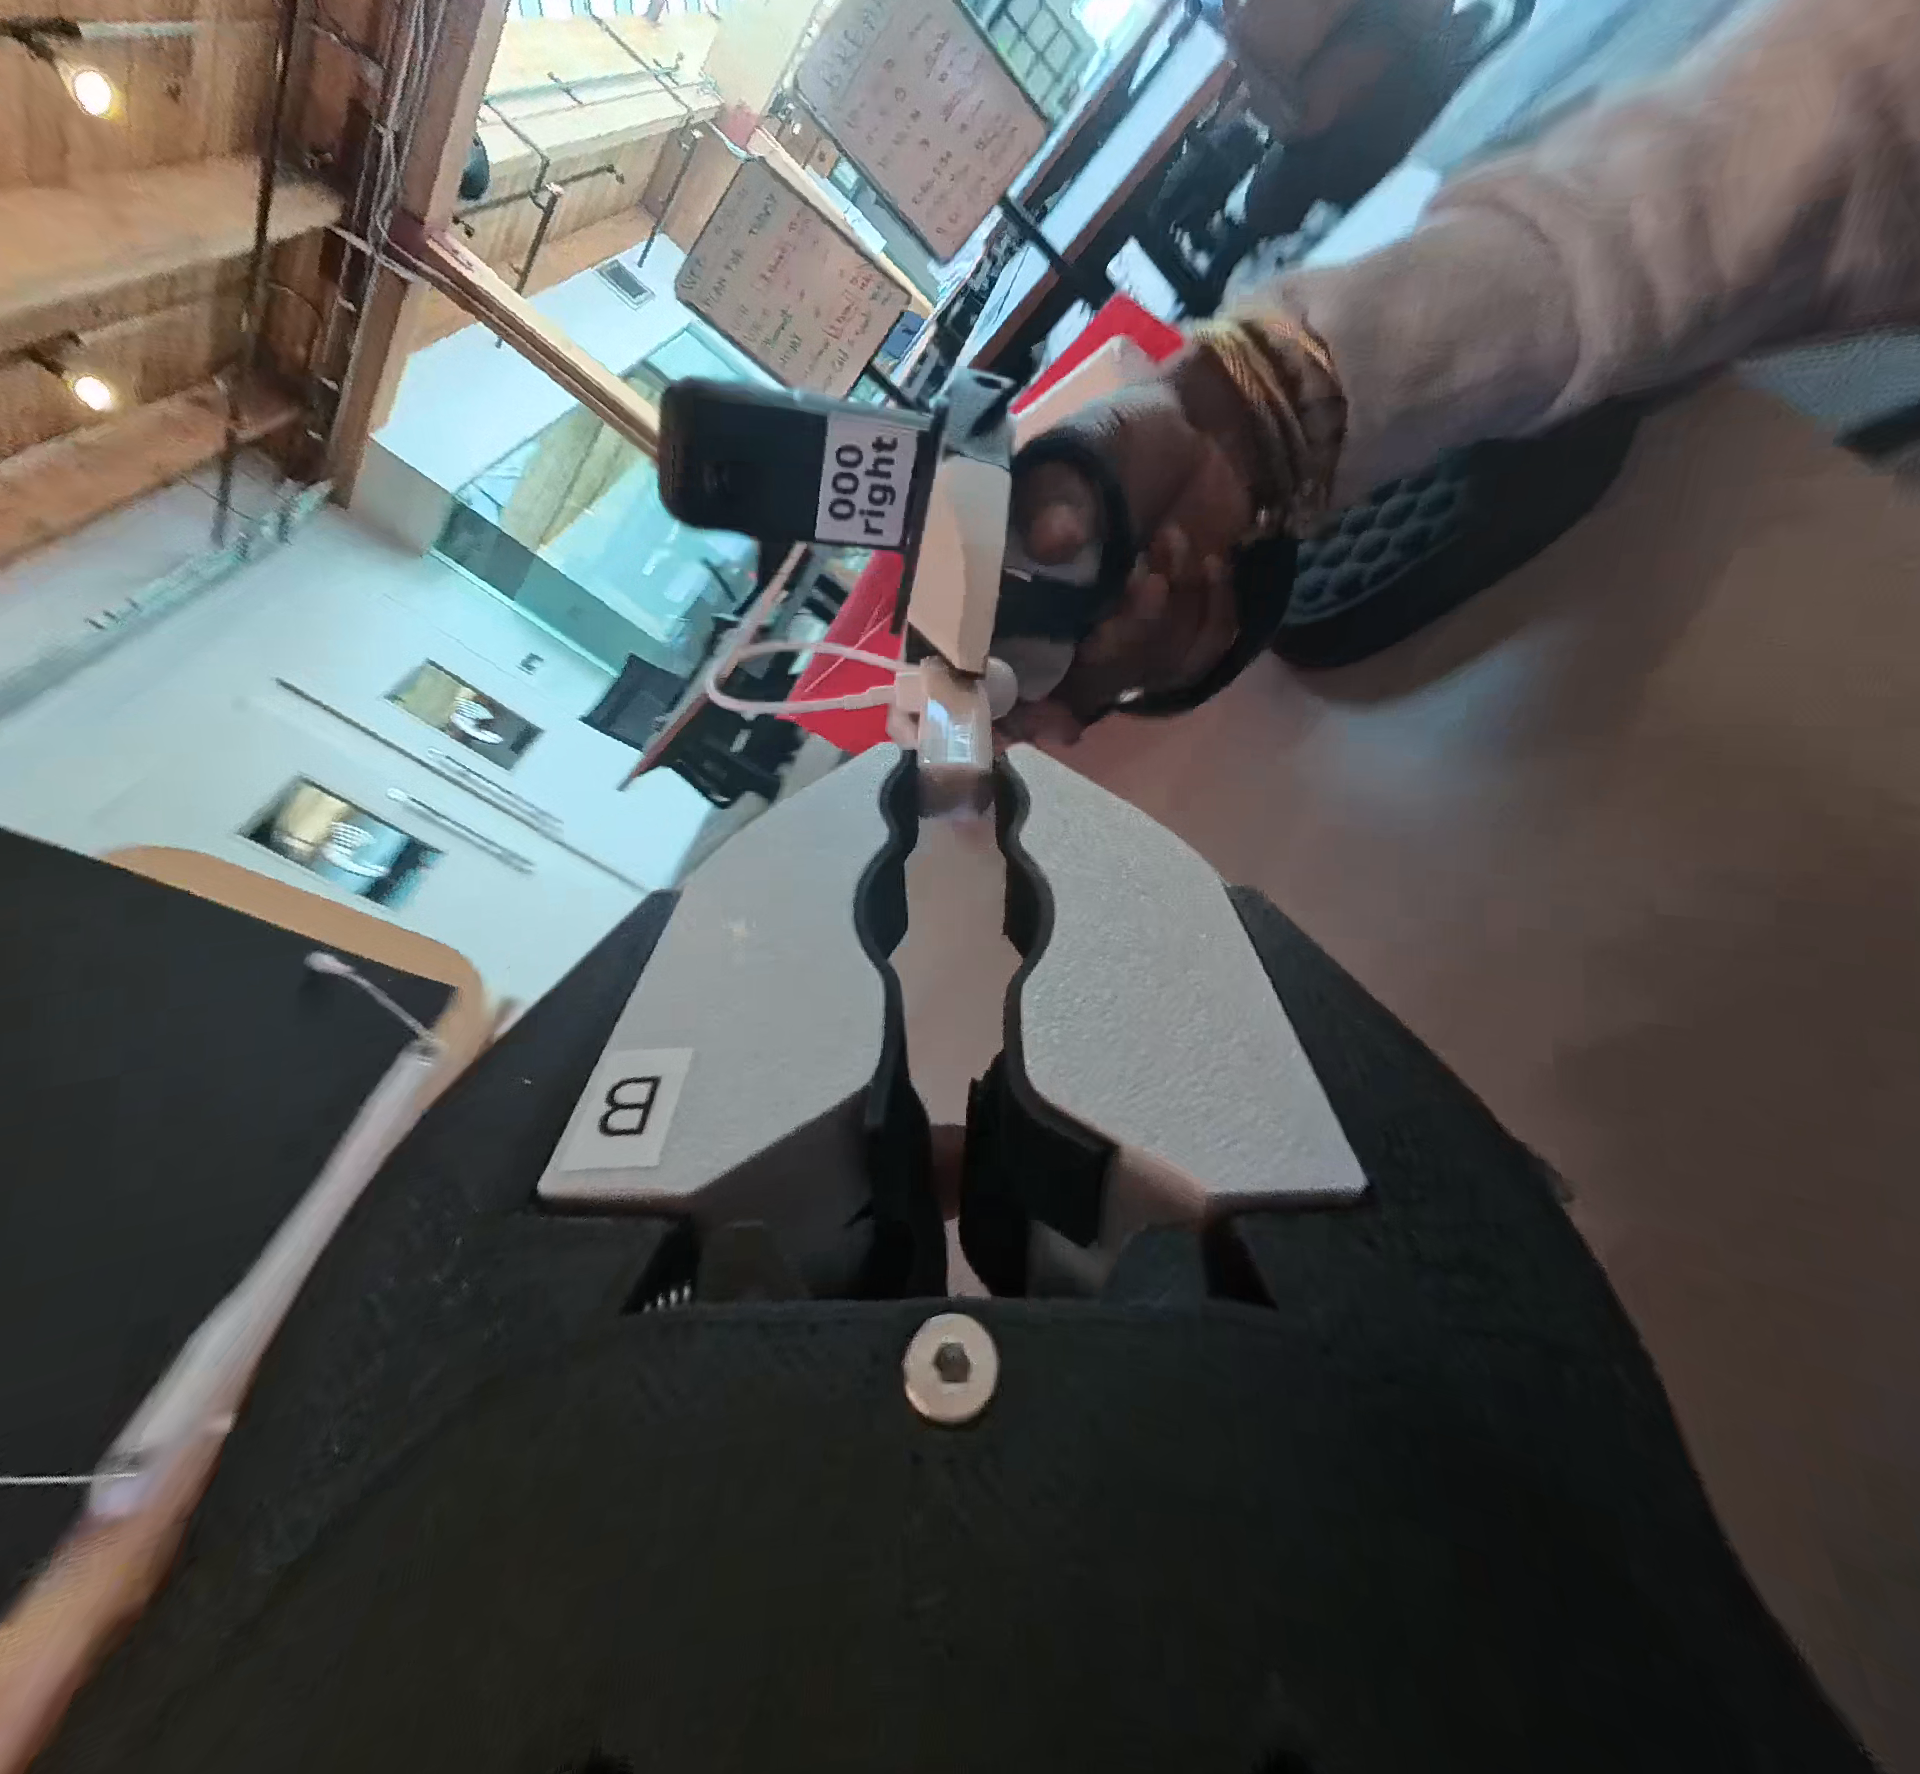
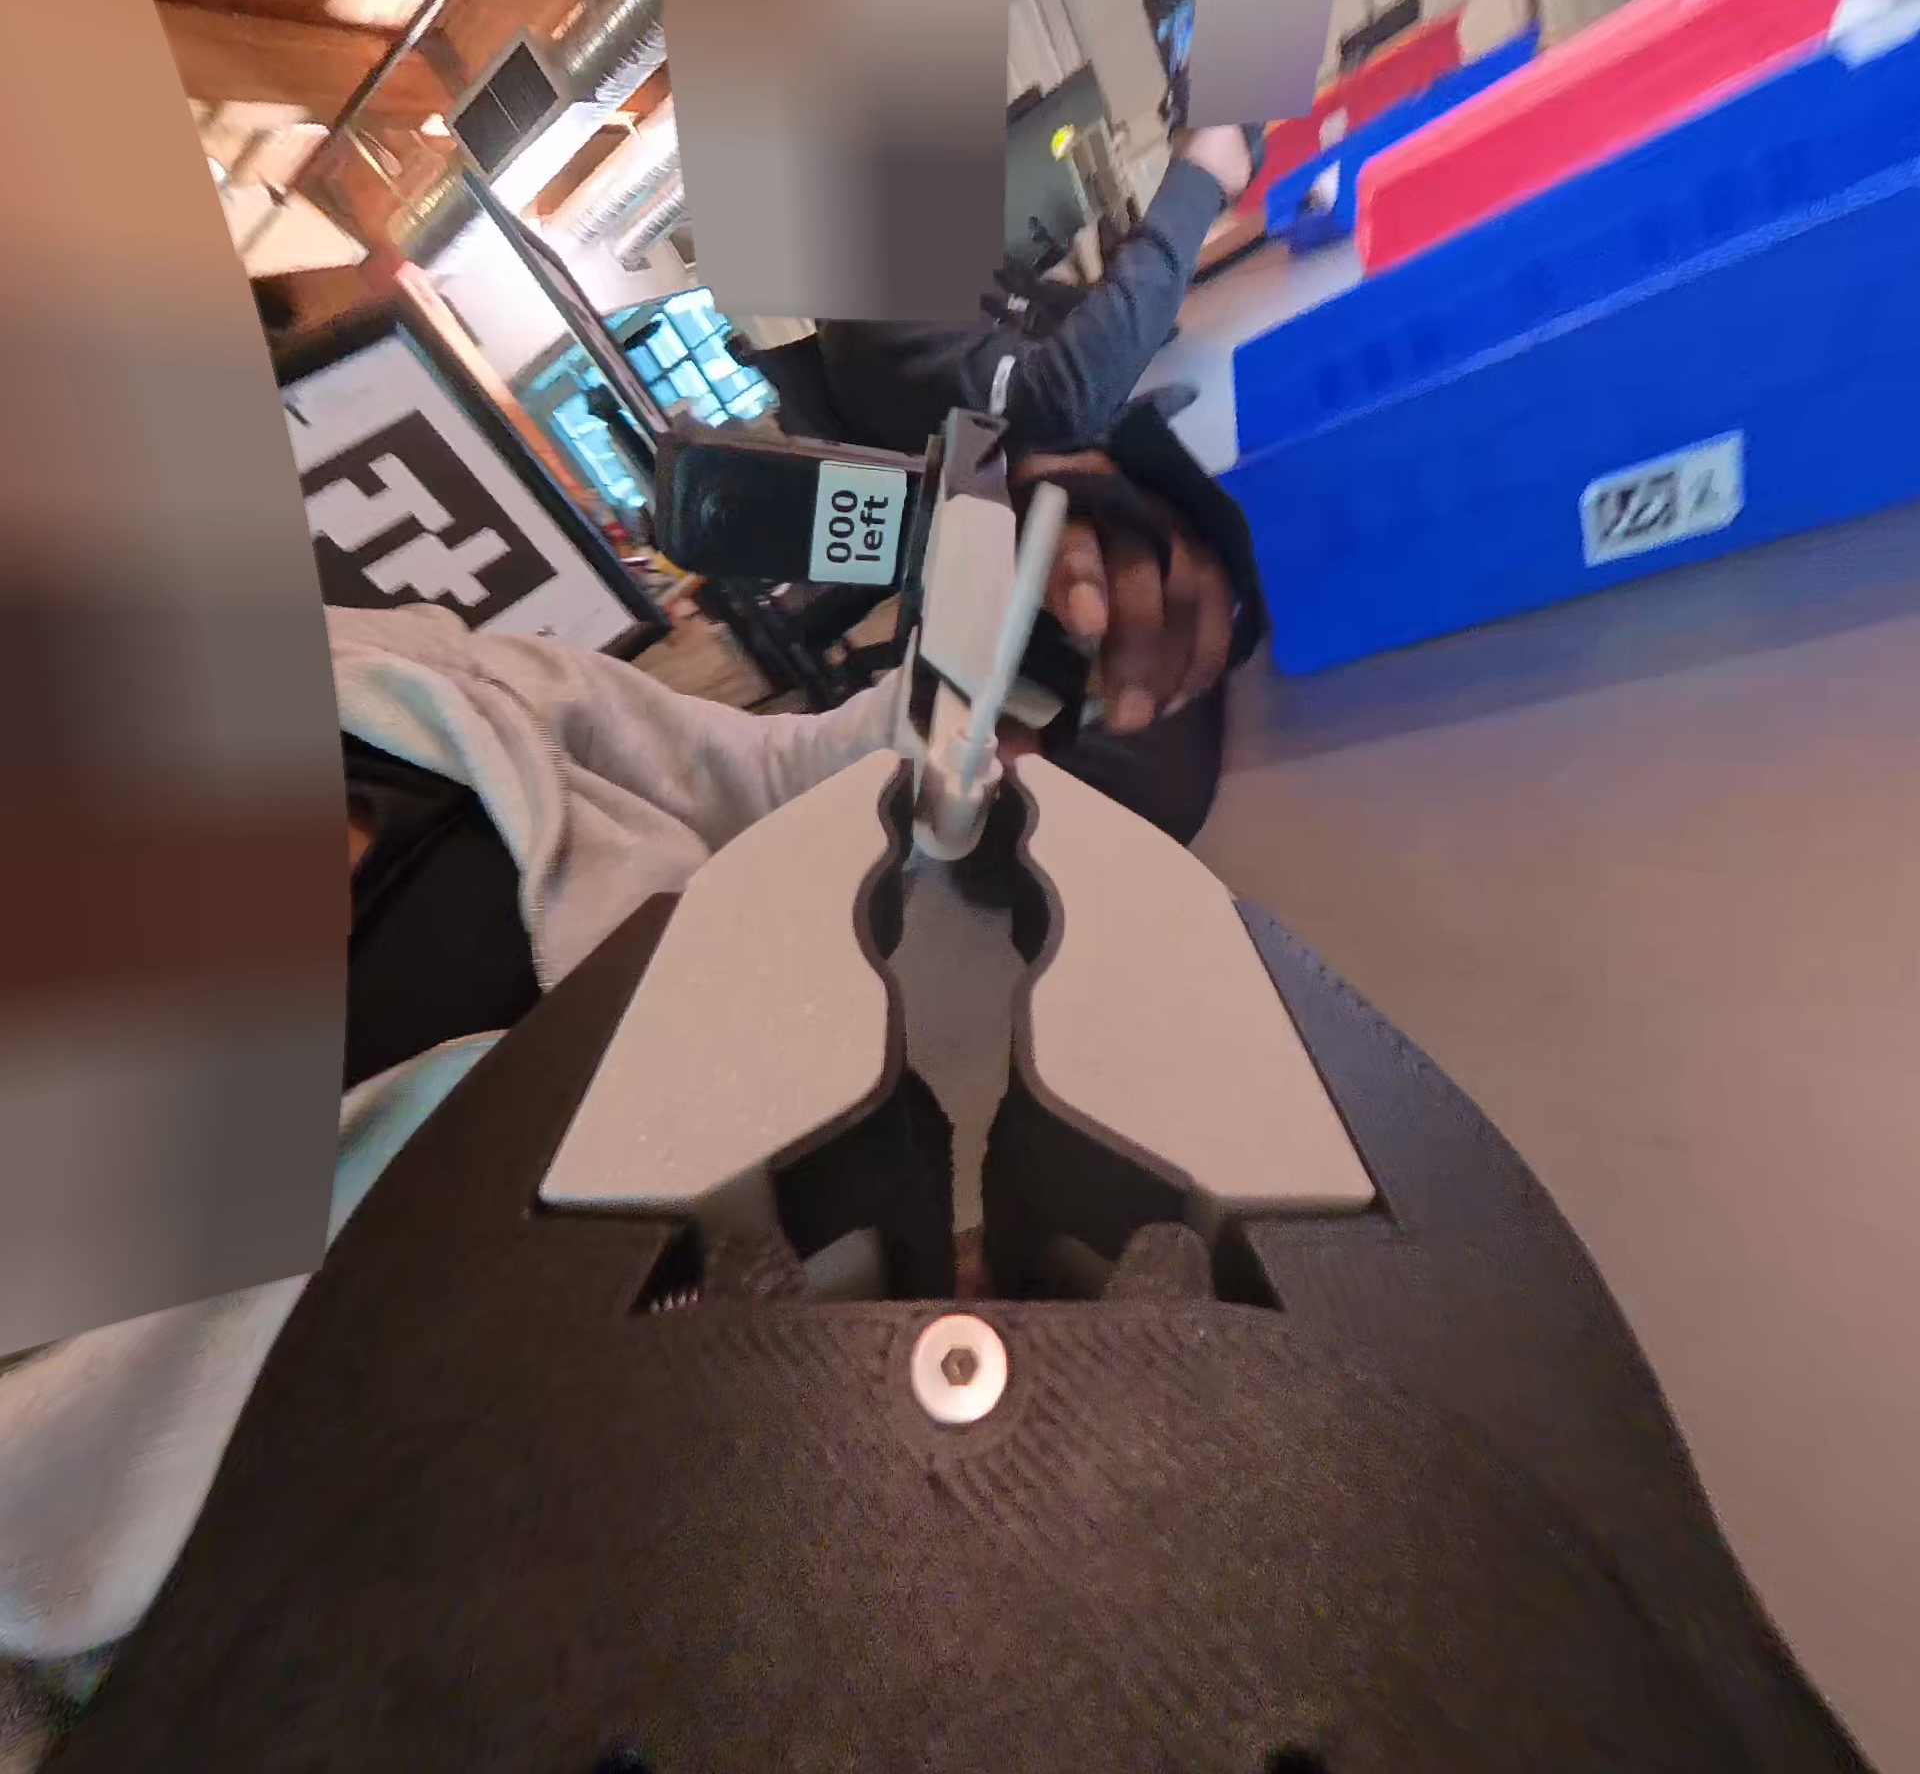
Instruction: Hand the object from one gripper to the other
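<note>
Small white object (image 1: 951,758) between tongs' tips.

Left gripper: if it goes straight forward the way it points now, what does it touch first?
Probably the right gripper, which faces the left gripper tip to tip. The small white object sits between both tips, so almost no free way remains.

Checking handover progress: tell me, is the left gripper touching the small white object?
Touching. The left wrist view shows the left gripper fingertips closed against both sides of the small white object.

Grey fingers (image 1: 769,976) on black gripper (image 1: 954,789); white object (image 1: 951,748); blue bins (image 2: 1558,374).
</note>
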### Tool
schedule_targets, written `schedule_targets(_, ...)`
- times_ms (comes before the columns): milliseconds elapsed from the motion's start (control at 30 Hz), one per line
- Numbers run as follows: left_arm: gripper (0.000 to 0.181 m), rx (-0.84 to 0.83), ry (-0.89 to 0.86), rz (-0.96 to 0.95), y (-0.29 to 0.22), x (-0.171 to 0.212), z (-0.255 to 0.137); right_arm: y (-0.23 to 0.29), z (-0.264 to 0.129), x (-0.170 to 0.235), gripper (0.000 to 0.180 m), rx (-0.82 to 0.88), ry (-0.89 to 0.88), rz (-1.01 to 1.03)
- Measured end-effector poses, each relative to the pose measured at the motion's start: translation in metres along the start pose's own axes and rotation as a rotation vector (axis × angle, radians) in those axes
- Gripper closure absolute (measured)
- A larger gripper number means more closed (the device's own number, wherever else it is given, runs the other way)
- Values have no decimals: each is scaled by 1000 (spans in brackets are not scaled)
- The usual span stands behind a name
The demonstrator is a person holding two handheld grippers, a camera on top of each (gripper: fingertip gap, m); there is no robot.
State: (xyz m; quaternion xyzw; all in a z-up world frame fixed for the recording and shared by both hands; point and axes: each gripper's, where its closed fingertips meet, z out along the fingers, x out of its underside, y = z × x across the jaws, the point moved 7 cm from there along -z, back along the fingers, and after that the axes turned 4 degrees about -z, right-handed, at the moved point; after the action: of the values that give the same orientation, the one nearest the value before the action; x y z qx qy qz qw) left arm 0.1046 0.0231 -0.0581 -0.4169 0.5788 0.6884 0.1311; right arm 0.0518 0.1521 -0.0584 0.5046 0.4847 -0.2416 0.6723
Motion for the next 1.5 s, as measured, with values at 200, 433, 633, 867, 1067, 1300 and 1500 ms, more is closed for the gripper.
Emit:
schedule_targets(200,168,75,-128,-596,25,0,-11,17,1,-15,93,380,-76,-832)
schedule_targets(433,168,398,-189,-1188,23,12,-10,39,11,1,121,577,103,-1663)
schedule_targets(633,168,465,-123,-1195,14,13,-7,38,20,11,151,568,236,-1766)
schedule_targets(867,154,409,-202,-1082,15,7,-6,38,20,6,166,547,199,-1596)
schedule_targets(1067,107,-131,-145,-98,22,-9,-14,20,-11,-21,166,398,-107,-684)
schedule_targets(1300,135,-81,9,204,3,0,-2,-2,-16,-8,167,24,-138,49)
schedule_targets(1500,152,-53,5,220,-2,-1,1,-2,-3,2,167,24,-21,62)
